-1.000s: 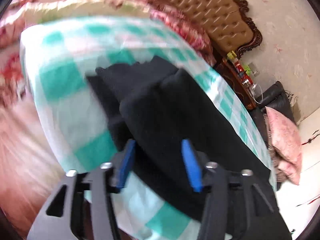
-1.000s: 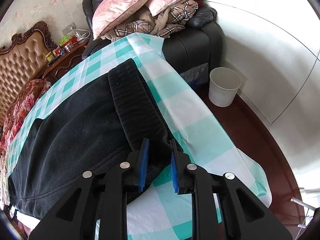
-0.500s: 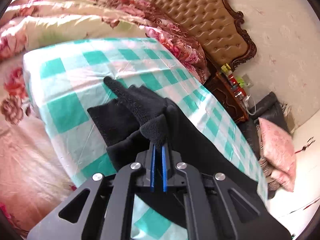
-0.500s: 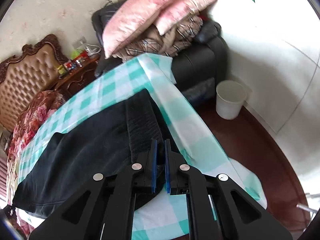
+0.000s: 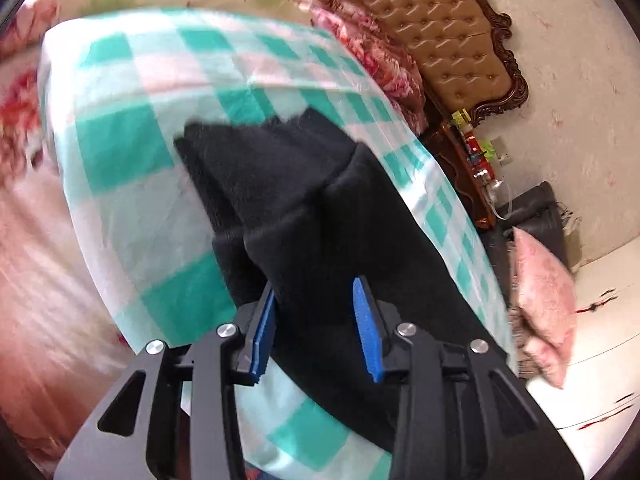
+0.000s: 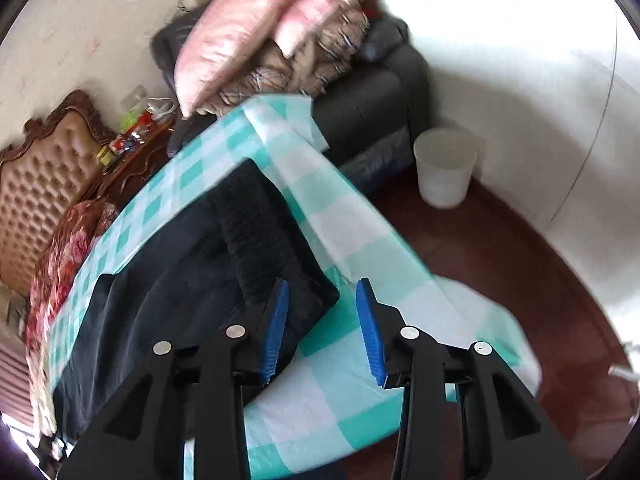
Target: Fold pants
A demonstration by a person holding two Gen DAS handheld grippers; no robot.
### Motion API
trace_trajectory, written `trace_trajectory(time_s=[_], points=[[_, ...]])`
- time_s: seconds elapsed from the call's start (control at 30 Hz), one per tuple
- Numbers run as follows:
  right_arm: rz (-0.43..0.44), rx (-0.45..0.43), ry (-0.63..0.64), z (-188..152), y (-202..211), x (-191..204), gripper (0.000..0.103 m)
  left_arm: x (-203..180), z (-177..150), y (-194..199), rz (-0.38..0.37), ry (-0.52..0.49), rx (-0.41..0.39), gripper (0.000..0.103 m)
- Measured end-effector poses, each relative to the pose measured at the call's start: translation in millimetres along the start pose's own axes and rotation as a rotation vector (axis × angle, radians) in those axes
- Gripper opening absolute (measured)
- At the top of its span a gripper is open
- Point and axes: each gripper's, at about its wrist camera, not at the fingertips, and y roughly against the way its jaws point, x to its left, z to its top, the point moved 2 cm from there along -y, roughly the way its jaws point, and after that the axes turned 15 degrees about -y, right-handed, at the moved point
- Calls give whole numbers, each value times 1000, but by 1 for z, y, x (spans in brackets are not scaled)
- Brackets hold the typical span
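Both hand-held grippers, left (image 5: 316, 328) and right (image 6: 322, 328), are opening, gripping nothing, above rumpled black pants (image 5: 304, 216).

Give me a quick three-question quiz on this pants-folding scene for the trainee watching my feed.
1. True or false: the black pants lie on a green-and-white checked cloth.
2. Multiple choice: in the right wrist view, what stands on the floor beyond the cloth? A) a white bin B) a blue chair C) a red box
3. Fill in: the left gripper has its blue fingers ______ the pants fabric, not pressing on it.

Key:
1. True.
2. A, the white bin.
3. Apart from; the jaws are opening, with dark fabric in the gap. The right gripper is opening too, by the pants' edge.
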Motion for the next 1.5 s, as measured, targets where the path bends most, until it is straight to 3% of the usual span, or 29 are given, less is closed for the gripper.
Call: trace_trajectory(time_s=[0.1, 0.2, 0.3, 0.47, 0.7, 0.77, 1.0, 1.2, 1.33, 1.37, 1.43, 1.5], points=[[86, 173, 157, -39, 2, 37, 36, -10, -19, 2, -70, 49, 61, 37], [204, 422, 167, -93, -26, 66, 39, -53, -52, 7, -194, -19, 126, 37], [229, 516, 138, -123, -52, 84, 39, -101, -91, -1, -360, -80, 223, 37], [279, 540, 108, -131, -60, 101, 39, -136, -129, -35, -502, -35, 354, 37], [294, 593, 49, -136, -66, 98, 39, -146, -145, -72, -504, 18, 447, 36], [300, 603, 30, -136, -65, 93, 39, -147, -143, -80, -506, 27, 445, 36], [323, 606, 7, -135, -64, 94, 39, -158, -132, -89, -505, -6, 409, 6], [336, 588, -11, -128, -60, 92, 39, -178, -119, -66, -544, -95, 341, 5], [340, 587, -24, -127, -62, 89, 39, -180, -118, -65, -545, -100, 344, 5], [331, 576, -14, -127, -63, 90, 32, -178, -118, -65, -545, -100, 345, 5], [316, 536, 9, -124, -61, 92, 9, -178, -117, -66, -541, -101, 347, 5], [344, 515, 6, -119, -54, 95, 6, -176, -118, -63, -537, -106, 351, 5]])
